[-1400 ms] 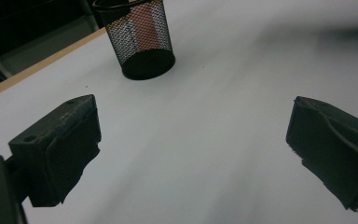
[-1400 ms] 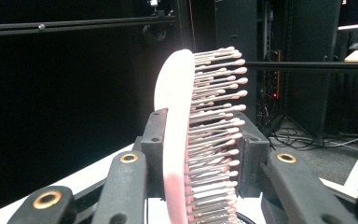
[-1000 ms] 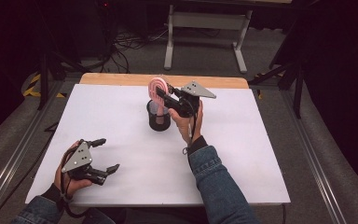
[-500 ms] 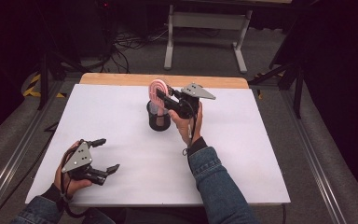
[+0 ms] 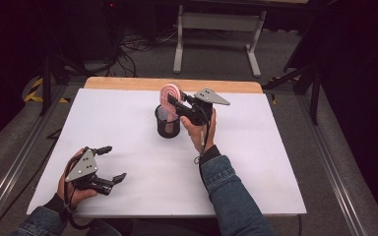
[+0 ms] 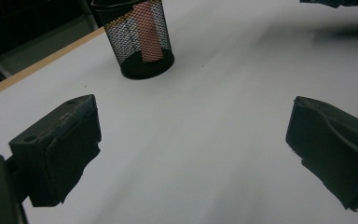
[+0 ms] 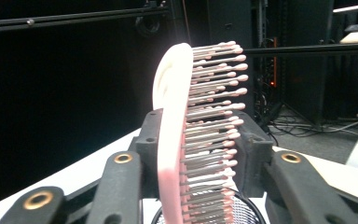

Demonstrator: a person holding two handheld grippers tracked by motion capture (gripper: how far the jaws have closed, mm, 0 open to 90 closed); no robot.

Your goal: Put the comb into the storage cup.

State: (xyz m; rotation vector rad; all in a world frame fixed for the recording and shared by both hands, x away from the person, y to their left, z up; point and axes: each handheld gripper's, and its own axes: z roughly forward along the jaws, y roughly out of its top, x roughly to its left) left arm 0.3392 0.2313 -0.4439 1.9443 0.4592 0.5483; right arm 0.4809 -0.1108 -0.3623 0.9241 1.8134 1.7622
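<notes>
Clamping a pink brush (image 7: 186,135) from both sides, the right gripper (image 7: 196,154) has its two black blocky pads against it: one on the smooth curved back, the other against the bristle side. Those jaws have just been easing open a little, yet the brush sits between them and both pads look to be touching it. The brush is a flat oval paddle of glossy plastic, with rows of thin stiff pins, each tipped with a small round bead. It stands upright, its lower end down inside the cup (image 5: 168,122), a round black wire-mesh pot with a solid dark base; through the mesh in the left gripper view the pink shows as a pale strip in the cup (image 6: 139,39). The cup stands on the white sheet (image 5: 128,128) towards the far middle of the table, whose bare wooden edge (image 5: 128,83) runs along the back.

Behind the right gripper (image 5: 177,104), the hand wraps the black body from below, the forearm in a denim sleeve (image 5: 226,187) reaching up from the near edge, and the jaws point level to the left over the cup.

At the near left corner the left gripper (image 5: 114,162) lies low over the sheet, jaws spread wide with nothing between them, pads dull and rubbery, the hand gripping it from behind.
</notes>
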